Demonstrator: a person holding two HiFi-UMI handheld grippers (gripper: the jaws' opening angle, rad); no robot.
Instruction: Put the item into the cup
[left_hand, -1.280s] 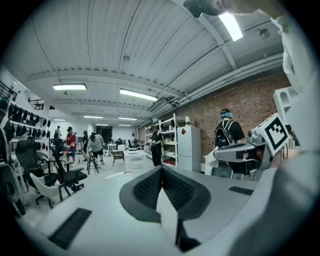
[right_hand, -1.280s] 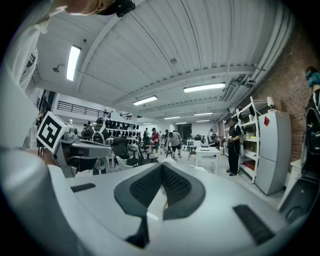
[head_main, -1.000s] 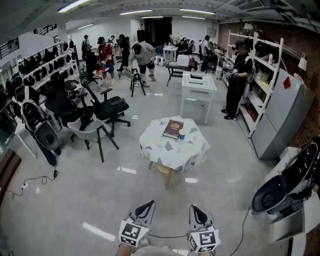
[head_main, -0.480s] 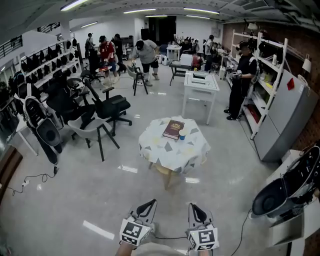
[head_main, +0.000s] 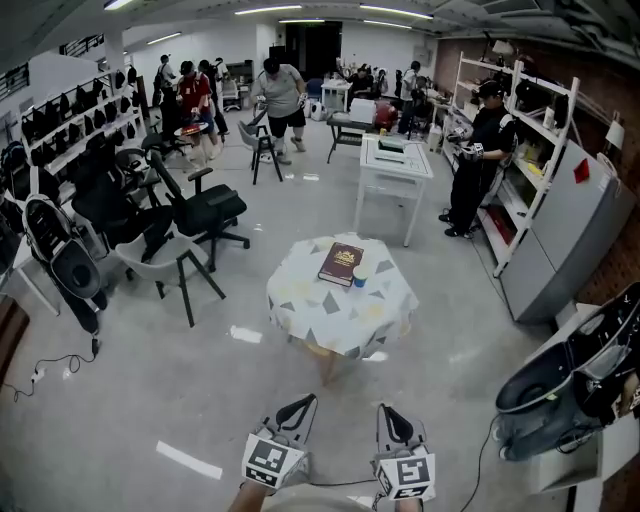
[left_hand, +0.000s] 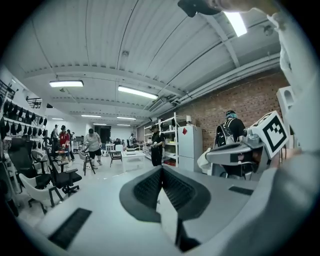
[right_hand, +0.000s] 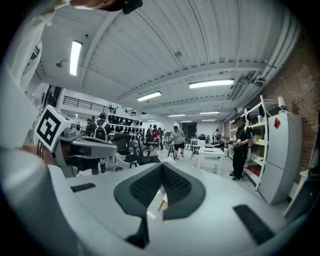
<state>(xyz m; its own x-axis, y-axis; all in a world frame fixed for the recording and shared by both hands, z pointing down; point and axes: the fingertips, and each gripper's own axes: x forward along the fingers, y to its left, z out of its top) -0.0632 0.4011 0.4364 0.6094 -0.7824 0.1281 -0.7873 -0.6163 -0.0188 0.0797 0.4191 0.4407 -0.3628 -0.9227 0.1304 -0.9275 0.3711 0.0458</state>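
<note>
A small round table (head_main: 340, 312) with a patterned cloth stands a few steps ahead in the head view. On it lie a dark red book (head_main: 341, 263) and, at the book's right corner, a small blue cup (head_main: 359, 277). No other small item can be made out at this distance. My left gripper (head_main: 300, 405) and right gripper (head_main: 388, 414) hang low at the bottom edge, far short of the table. Both are shut with nothing between the jaws. The left gripper view (left_hand: 161, 171) and the right gripper view (right_hand: 161, 168) show pads pressed together, pointing across the room.
Black office chairs (head_main: 200, 210) crowd the left side. A white desk (head_main: 395, 165) stands behind the table. A person in black (head_main: 470, 170) stands by the shelves and grey cabinet (head_main: 560, 230) at right. Dark equipment (head_main: 560, 385) sits near right. Several people are at the back.
The head view has drifted, so the table now sits slightly lower and further left. Both grippers keep their place at the bottom edge and stay shut.
</note>
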